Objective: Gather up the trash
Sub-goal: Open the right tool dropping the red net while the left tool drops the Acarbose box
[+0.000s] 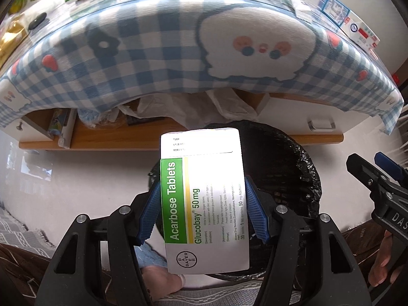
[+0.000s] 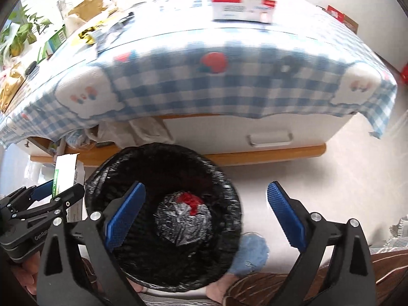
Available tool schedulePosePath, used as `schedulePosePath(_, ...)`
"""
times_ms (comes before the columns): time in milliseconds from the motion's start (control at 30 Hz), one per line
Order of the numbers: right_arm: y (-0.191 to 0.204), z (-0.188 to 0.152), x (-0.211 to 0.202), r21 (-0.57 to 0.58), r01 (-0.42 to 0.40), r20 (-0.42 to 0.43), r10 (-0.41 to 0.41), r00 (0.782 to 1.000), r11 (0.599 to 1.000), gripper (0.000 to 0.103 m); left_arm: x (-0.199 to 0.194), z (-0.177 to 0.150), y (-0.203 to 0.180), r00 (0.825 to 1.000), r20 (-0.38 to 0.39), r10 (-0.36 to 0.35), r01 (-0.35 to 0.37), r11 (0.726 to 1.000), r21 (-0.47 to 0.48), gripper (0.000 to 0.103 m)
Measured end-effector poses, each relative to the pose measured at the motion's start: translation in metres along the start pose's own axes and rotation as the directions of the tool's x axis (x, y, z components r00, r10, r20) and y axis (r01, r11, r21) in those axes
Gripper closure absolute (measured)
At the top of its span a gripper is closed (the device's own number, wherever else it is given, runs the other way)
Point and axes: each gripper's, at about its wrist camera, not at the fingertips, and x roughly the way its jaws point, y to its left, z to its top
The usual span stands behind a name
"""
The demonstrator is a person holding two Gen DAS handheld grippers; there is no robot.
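Left wrist view: left claw (image 1: 202,211) grips a white-green box (image 1: 204,204) between its blue pads, pads pressed on both long sides. Print reads "Acarbose Tablets", "Glucobay 50 mg", "30 tablets", Bayer cross logo. Box hangs over the near rim of a black-lined bin (image 1: 288,168) on the floor, in front of the checked-cloth desk (image 1: 158,58). Right wrist view: right claw (image 2: 206,211) spread wide, nothing between the pads, poised over the bin's mouth. Red scrap (image 2: 191,201) lies at the bin bottom. More boxes (image 2: 243,5) on the desk, print blurred.
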Motion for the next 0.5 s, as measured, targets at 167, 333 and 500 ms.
schedulePosePath(167, -0.016, -0.001, -0.006, 0.004, 0.045, 0.008, -0.045, 0.999, 0.999, 0.011, 0.007, 0.002, -0.021, 1.000, -0.013, -0.022, 0.023, 0.999, 0.025, 0.043)
schedulePosePath(333, -0.026, -0.003, -0.007, 0.023, 0.071, 0.008, -0.071, 0.997, 0.997, 0.011, 0.009, 0.003, -0.035, 0.999, -0.018, -0.027, 0.028, 0.998, 0.052, 0.042)
schedulePosePath(500, -0.027, -0.004, -0.007, 0.014, 0.075, 0.009, -0.075, 0.997, 0.997, 0.011, 0.010, 0.005, -0.038, 0.999, -0.018, -0.033, 0.034, 0.998, 0.053, 0.042)
